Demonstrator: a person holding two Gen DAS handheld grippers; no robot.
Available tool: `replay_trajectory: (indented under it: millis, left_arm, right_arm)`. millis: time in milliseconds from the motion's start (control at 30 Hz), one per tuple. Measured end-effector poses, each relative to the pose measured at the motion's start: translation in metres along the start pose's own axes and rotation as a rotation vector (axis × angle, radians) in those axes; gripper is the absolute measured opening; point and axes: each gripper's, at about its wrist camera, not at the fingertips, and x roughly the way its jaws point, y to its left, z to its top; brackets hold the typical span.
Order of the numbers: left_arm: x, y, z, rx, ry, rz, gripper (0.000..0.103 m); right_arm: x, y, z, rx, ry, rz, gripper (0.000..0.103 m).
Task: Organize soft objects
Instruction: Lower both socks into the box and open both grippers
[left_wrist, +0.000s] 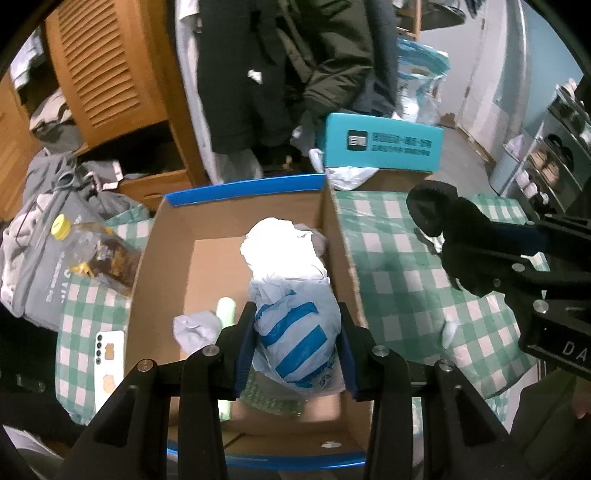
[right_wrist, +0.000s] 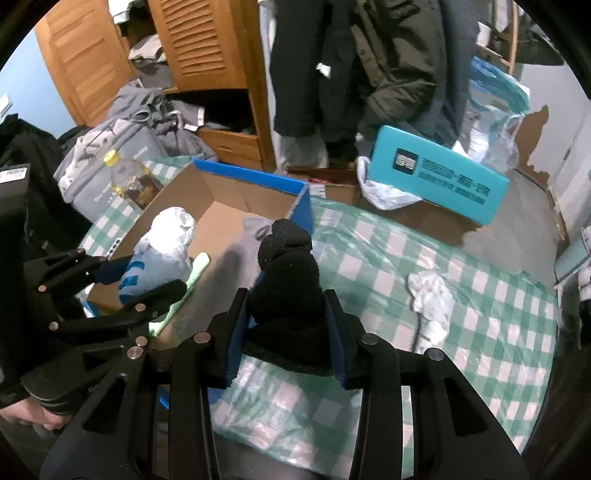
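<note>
My left gripper (left_wrist: 293, 347) is shut on a white and blue striped plastic bag bundle (left_wrist: 299, 332) and holds it over the open cardboard box (left_wrist: 236, 206) with blue rim. The bundle also shows in the right wrist view (right_wrist: 159, 254). A grey cloth (left_wrist: 195, 328) and a pale green roll (left_wrist: 226, 312) lie in the box. My right gripper (right_wrist: 286, 332) is shut on a black knitted item (right_wrist: 288, 288), held above the checked cloth just right of the box; it also shows in the left wrist view (left_wrist: 454, 225). A white crumpled cloth (right_wrist: 432, 295) lies on the checked cover.
A green and white checked cover (right_wrist: 480, 332) spreads over the surface. A teal box (right_wrist: 439, 181) stands behind. An oil bottle with yellow cap (left_wrist: 74, 254) and a white phone (left_wrist: 109, 354) sit left of the cardboard box. A wooden wardrobe (right_wrist: 207, 55) and hanging coats stand behind.
</note>
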Motion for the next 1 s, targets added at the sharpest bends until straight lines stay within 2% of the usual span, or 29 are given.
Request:
replay_trajectory:
  millis: [367, 1000]
  left_arm:
    - [0.009, 0.043, -0.007, -0.065, 0.025, 0.040, 0.041]
    - [0.021, 0.066, -0.021, -0.110, 0.074, 0.084, 0.044]
  right_arm:
    - [0.027, 0.037, 0.017, -0.038, 0.031, 0.053, 0.038]
    - [0.054, 0.069, 0.029, -0.067, 0.074, 0.094, 0.040]
